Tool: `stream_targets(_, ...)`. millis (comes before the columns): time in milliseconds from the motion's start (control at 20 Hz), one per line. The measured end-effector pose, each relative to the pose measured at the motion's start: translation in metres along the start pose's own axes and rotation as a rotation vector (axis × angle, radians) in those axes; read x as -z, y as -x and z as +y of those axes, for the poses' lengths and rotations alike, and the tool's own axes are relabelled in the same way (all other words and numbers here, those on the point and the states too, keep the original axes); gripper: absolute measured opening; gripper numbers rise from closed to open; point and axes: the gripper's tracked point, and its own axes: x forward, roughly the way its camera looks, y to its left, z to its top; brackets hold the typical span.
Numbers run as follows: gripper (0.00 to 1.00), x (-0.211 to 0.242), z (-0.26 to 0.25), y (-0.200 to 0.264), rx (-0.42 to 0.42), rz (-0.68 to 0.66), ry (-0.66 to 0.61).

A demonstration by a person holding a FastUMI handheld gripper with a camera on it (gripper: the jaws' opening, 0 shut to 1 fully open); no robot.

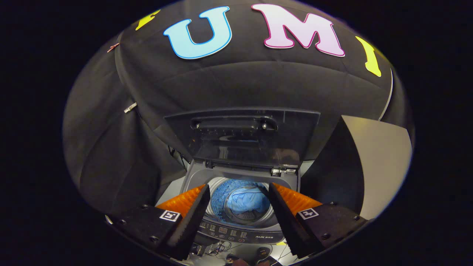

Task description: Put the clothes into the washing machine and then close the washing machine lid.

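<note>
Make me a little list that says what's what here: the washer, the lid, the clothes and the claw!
washer: top-loading washing machine below and ahead of the claw, control panel on its near edge
lid: lid raised, standing upright at the back of the machine
clothes: blue clothes lying inside the drum
claw: claw open, holding nothing, fingers spread apart above the drum opening
task left: lid not yet closed
</note>
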Motion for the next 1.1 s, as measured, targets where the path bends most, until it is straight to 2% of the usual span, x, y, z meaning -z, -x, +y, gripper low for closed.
stream_targets(250, 0.99, -0.038, 0.004, 0.008, -0.010, -0.046, 0.019)
stream_targets(550, 0.99, -0.093, 0.009, -0.005, 0.004, -0.096, 0.032)
stream_targets(850, 0.99, -0.151, 0.002, -0.039, 0.042, -0.151, 0.069)
stream_targets(1100, 1.00, -0.161, -0.014, -0.078, 0.069, -0.112, 0.032)
